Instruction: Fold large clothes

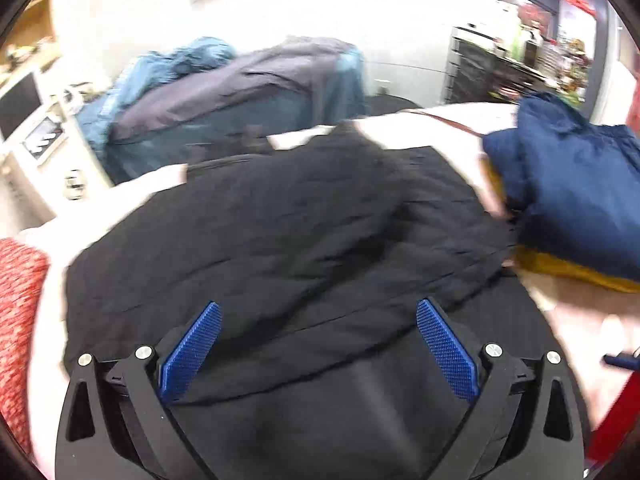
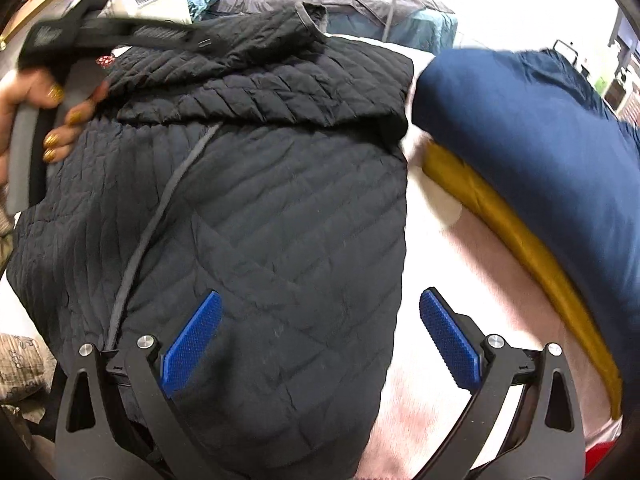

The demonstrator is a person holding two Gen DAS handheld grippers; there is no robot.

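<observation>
Black quilted jacket (image 2: 256, 184) lies spread on a pale pink bed cover (image 2: 460, 320), partly folded: upper part with collar (image 2: 310, 14) doubled over the body, grey zip line (image 2: 160, 216) running down the front

Left claw (image 1: 318, 344): blue pads (image 1: 192, 350) wide apart, nothing between them; black jacket (image 1: 280, 232) lies directly below and ahead of it. Whether the tips touch the cloth cannot be told; view is motion-blurred

Right claw (image 2: 318, 340): also spread wide, holding nothing. Left pad (image 2: 192, 346) over the jacket's lower right portion, right pad (image 2: 448, 342) over bare pink cover, so the jacket's right edge falls between the fingers

Person's left hand (image 2: 48, 120), gold-painted nails, visible in right wrist view at the jacket's upper left edge, wrapped round the grey handle of the other tool

Right of the jacket: navy blue garment (image 2: 532, 148) stacked on a mustard yellow one (image 2: 520, 240), just beside the jacket's edge. Same pile in left view (image 1: 576, 200)

Behind the bed: teal and dark grey clothing heap (image 1: 224, 92). Red knit fabric (image 1: 18, 312) at left edge of left view
</observation>
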